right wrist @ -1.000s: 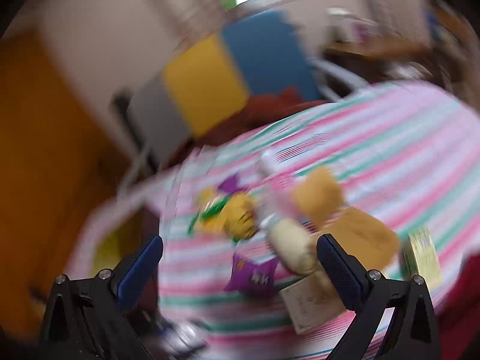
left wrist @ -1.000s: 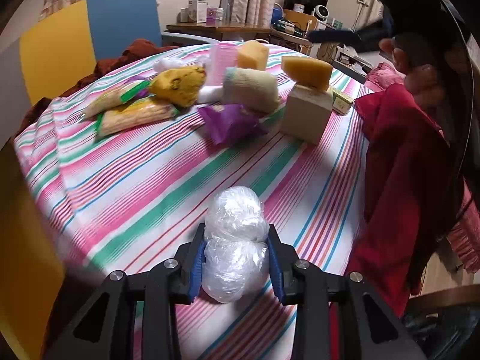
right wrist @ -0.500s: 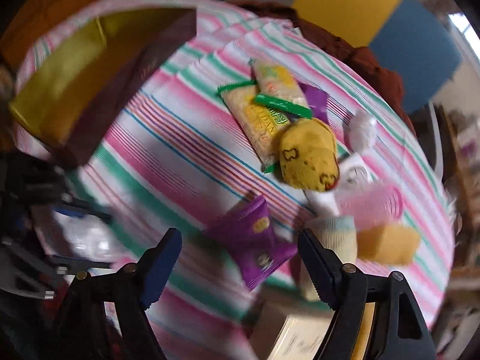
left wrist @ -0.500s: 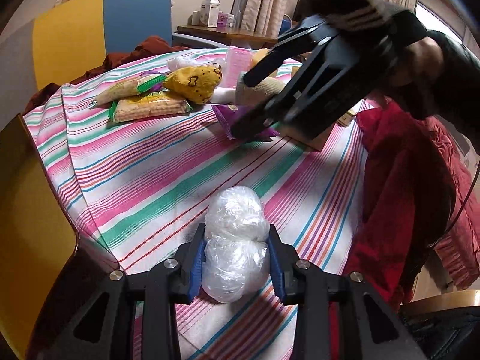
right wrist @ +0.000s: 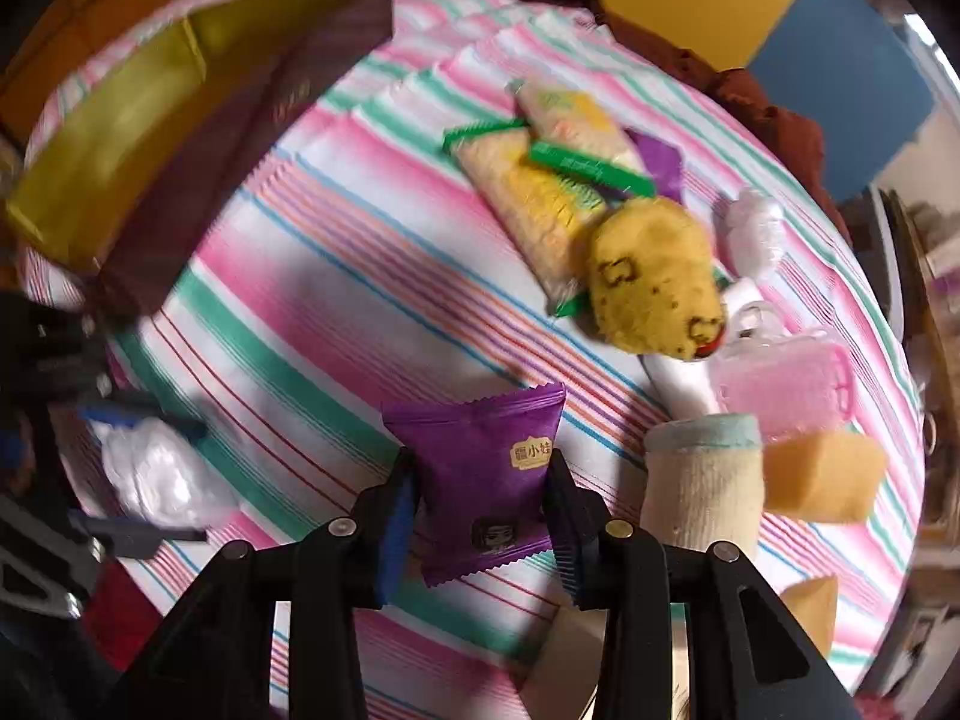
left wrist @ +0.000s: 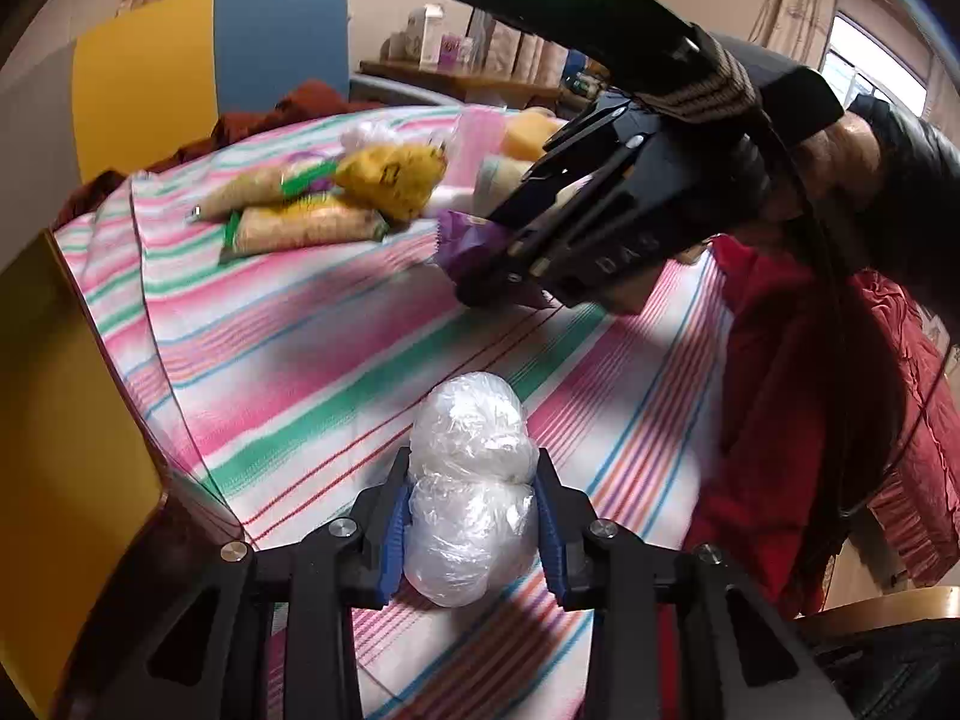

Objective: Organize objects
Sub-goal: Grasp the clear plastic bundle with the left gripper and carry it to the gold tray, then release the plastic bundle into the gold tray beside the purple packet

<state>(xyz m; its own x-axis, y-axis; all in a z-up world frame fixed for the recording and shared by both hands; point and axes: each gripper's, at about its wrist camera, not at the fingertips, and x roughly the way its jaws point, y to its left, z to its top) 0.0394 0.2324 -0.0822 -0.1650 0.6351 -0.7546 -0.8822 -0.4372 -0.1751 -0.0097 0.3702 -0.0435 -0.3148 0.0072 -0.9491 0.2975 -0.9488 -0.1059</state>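
Note:
My left gripper (left wrist: 471, 516) is shut on a white bundle wrapped in clear plastic (left wrist: 471, 438), held just over the striped tablecloth (left wrist: 300, 360) near its front edge. The same bundle (right wrist: 156, 474) shows at the left of the right wrist view. A purple snack packet (right wrist: 486, 468) lies flat on the cloth, and my right gripper (right wrist: 480, 504) has its blue pads pressed against both sides of it. From the left wrist view the right gripper (left wrist: 480, 282) angles down onto that packet (left wrist: 462, 234), with a hand behind it.
A box with a yellow inside and purple outside (right wrist: 150, 138) stands at the table's left. Beyond the packet lie two snack bags (right wrist: 540, 204), a yellow plush (right wrist: 654, 276), a pink case (right wrist: 780, 390), a rolled sock (right wrist: 702, 480) and a sponge (right wrist: 822, 474). Red cloth (left wrist: 810, 420) hangs at the right.
The right gripper swung down over the table, dropped onto the purple packet and narrowed its jaws around it. The left gripper kept hold of the bundle and shifted slightly left.

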